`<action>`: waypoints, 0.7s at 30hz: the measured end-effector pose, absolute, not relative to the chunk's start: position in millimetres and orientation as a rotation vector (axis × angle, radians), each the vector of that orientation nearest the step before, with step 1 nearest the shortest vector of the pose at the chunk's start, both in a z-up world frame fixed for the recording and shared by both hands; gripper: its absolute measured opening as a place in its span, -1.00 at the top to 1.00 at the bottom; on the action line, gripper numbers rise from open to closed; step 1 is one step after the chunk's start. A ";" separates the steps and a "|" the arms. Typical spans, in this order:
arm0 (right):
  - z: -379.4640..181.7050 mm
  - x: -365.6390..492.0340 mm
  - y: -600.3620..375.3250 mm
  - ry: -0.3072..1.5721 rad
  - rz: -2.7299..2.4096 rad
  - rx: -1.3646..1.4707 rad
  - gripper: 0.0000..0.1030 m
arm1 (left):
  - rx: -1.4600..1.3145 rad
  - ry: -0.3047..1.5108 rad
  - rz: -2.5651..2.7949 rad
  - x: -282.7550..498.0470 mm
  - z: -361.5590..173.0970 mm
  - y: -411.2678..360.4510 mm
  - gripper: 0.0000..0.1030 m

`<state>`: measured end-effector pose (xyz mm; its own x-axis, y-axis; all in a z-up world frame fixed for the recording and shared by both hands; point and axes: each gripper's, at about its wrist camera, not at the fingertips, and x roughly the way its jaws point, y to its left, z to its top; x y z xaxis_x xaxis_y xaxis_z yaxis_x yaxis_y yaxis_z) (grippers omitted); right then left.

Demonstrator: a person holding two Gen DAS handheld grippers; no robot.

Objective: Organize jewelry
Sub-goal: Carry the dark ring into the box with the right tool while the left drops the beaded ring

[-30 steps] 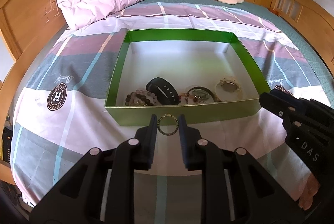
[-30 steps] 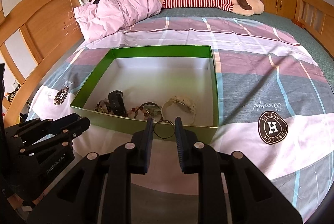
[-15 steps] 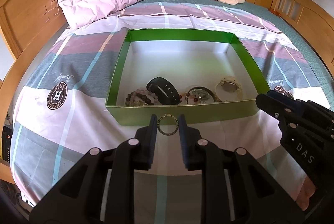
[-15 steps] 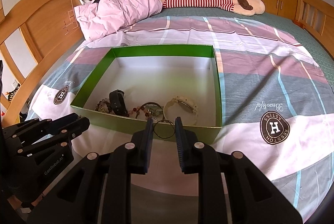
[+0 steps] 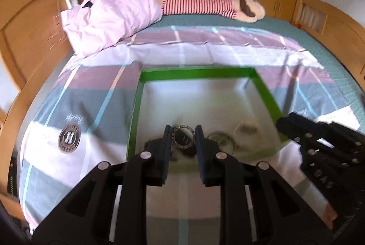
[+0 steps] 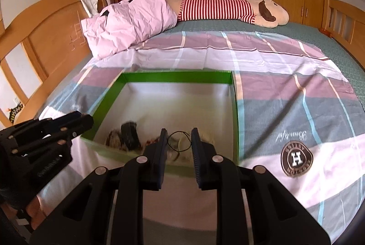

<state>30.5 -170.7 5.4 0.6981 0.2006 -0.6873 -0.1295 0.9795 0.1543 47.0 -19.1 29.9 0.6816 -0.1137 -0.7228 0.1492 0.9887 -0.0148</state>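
Note:
A green box (image 5: 196,73) with a white inside lies on the bed; it also shows in the right wrist view (image 6: 178,75). Several bracelets and a black band (image 6: 130,134) lie at its near end. My left gripper (image 5: 183,139) is shut on a round beaded bracelet (image 5: 183,138) and holds it above the box's near end. My right gripper (image 6: 179,141) is shut on a thin black ring-shaped cord (image 6: 180,140), also above the near end. Each gripper shows at the edge of the other's view.
A striped sheet (image 6: 285,89) covers the bed. A pink pillow (image 5: 109,16) and a striped plush toy (image 5: 205,4) lie at the far end. Wooden bed rails (image 5: 29,39) stand along both sides.
Both grippers have moved forward over the box's near wall, each with its piece still held. The view is blurred from the motion.

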 end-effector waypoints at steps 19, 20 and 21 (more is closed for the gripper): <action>-48.1 82.1 -172.8 0.923 0.150 0.151 0.19 | 0.022 0.943 -0.195 109.0 -24.2 -40.2 0.34; -47.3 82.3 -173.6 0.917 0.147 0.153 0.15 | 0.022 0.937 -0.190 107.9 -23.3 -39.6 0.32; -46.2 81.3 -174.3 0.912 0.143 0.154 0.09 | 0.020 0.935 -0.188 107.1 -22.2 -39.0 0.22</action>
